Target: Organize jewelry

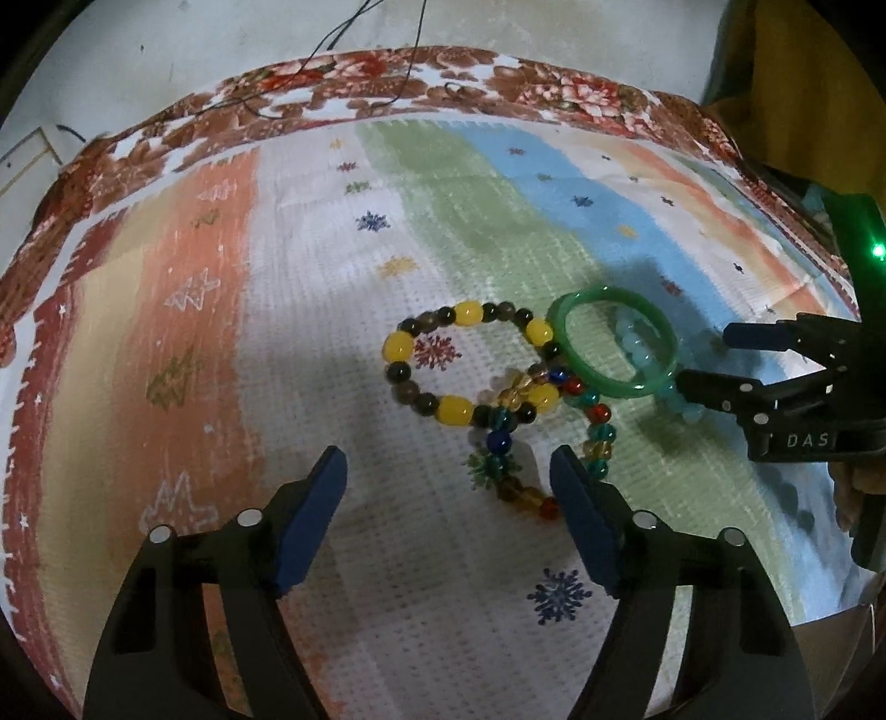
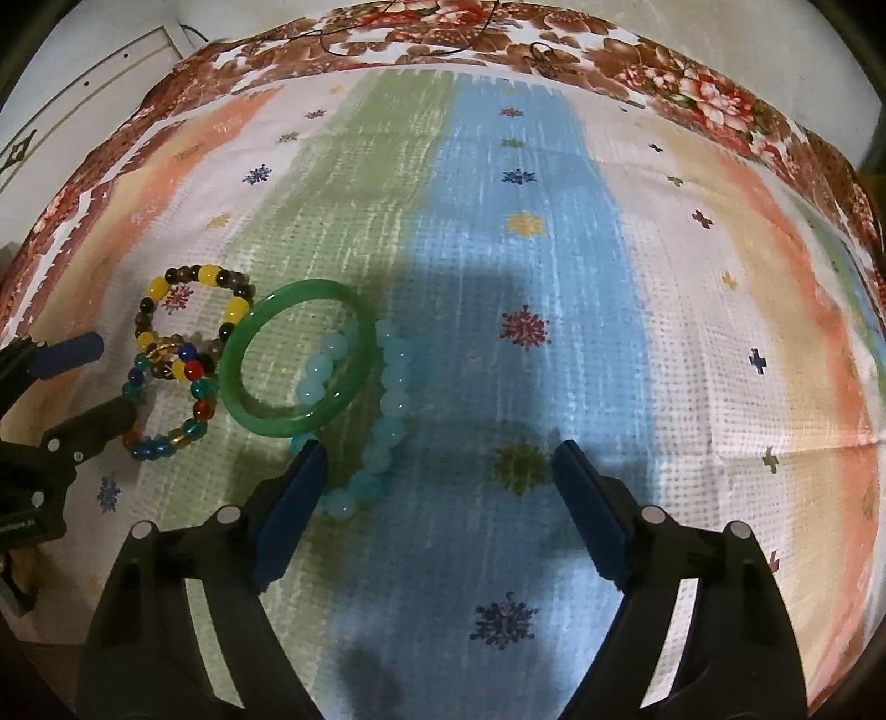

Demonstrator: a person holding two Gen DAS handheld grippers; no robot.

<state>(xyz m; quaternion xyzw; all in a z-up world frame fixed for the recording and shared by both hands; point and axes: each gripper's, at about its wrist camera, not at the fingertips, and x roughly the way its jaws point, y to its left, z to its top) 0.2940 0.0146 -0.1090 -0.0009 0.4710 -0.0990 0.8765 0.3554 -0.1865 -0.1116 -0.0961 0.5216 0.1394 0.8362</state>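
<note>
Several bracelets lie overlapping on a striped cloth. A yellow-and-dark bead bracelet (image 1: 468, 360) (image 2: 194, 310) overlaps a multicoloured glass bead bracelet (image 1: 545, 437) (image 2: 166, 399). A green jade bangle (image 1: 612, 340) (image 2: 296, 360) lies on a pale blue bead bracelet (image 1: 637, 343) (image 2: 382, 404). My left gripper (image 1: 448, 471) is open and empty, just short of the multicoloured bracelet. My right gripper (image 2: 437, 459) is open and empty, its left finger beside the blue beads; it also shows in the left wrist view (image 1: 703, 360), at the bangle's right.
The striped cloth (image 2: 526, 277) lies over a floral-bordered sheet (image 1: 387, 77). A thin black cable (image 1: 332, 39) runs over the far edge. A white wall and a cabinet door (image 2: 83, 72) stand behind.
</note>
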